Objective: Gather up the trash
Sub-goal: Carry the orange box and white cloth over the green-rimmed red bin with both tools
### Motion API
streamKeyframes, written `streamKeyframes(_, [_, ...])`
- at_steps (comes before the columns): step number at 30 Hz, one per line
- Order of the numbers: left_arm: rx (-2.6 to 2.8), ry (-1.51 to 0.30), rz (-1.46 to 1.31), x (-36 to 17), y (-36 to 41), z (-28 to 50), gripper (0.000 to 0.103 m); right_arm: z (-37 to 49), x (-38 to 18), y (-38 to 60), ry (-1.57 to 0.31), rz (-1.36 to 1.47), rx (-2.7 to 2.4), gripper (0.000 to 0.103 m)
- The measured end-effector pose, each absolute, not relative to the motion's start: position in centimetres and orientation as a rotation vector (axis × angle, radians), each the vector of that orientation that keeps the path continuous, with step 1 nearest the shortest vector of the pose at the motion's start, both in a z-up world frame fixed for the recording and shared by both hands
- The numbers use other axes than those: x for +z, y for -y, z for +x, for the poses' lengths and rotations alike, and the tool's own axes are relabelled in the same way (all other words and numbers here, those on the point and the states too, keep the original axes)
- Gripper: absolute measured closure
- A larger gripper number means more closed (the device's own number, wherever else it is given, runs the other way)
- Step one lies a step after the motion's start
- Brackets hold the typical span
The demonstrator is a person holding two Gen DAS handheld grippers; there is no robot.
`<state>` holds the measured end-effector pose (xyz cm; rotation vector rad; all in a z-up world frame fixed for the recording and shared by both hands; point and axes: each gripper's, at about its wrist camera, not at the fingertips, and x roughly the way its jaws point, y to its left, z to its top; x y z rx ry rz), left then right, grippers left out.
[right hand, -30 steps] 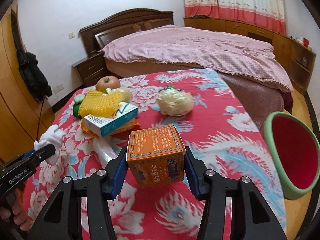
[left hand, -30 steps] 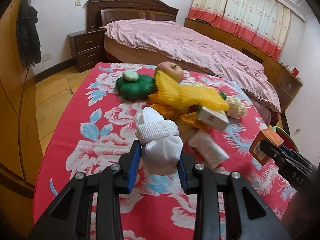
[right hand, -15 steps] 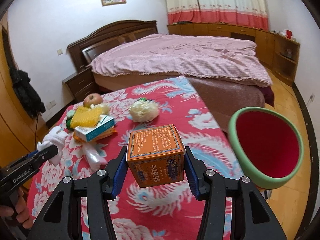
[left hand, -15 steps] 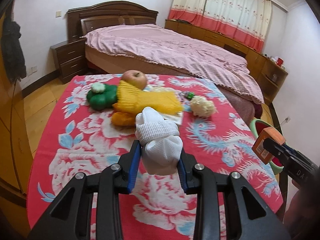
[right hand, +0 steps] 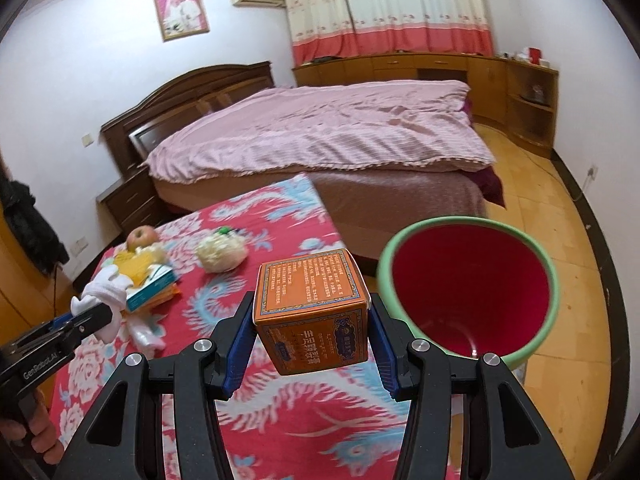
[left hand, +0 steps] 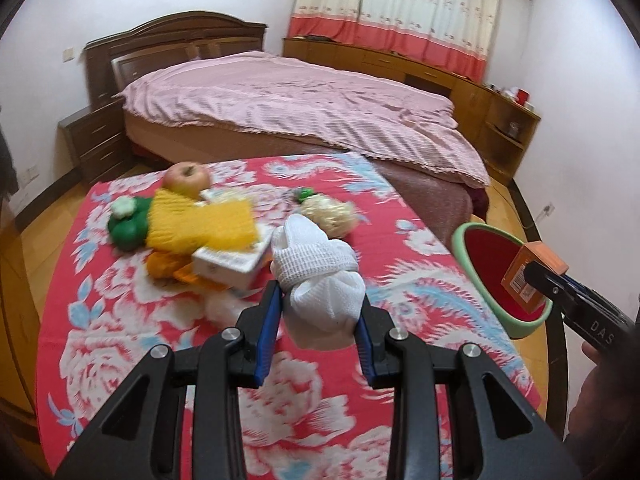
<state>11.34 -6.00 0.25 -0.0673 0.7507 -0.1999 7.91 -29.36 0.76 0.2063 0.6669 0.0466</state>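
Observation:
My left gripper [left hand: 318,312] is shut on a white foam-net wad [left hand: 320,276], held above the red flowered tablecloth [left hand: 120,340]. My right gripper [right hand: 312,328] is shut on an orange printed box [right hand: 310,308], held over the table's right edge beside the green bin with a red inside [right hand: 472,292]. In the left wrist view the orange box [left hand: 532,272] hangs in front of the bin [left hand: 492,264]. In the right wrist view the white wad [right hand: 104,288] shows at the left in the other gripper.
On the table lie an apple [left hand: 186,176], a green toy [left hand: 128,224], a yellow net [left hand: 200,224], a white carton [left hand: 228,262] and a pale crumpled ball [left hand: 330,214]. A bed with a pink cover [right hand: 320,132] stands behind. Wooden floor [right hand: 560,220] surrounds the bin.
Both grippers have swung right and a little up with their loads. The bin has come nearer in both views, and the pile on the table has slid left.

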Motion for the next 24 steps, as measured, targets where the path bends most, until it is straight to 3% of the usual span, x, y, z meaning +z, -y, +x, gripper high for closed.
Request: streamKeyframes(24, [-0.515,-0.810,0.072,-2.1,22.5,16.9,0.068,9.3,-3.4,42.0,-0.724,0.323,-0.190,0.048])
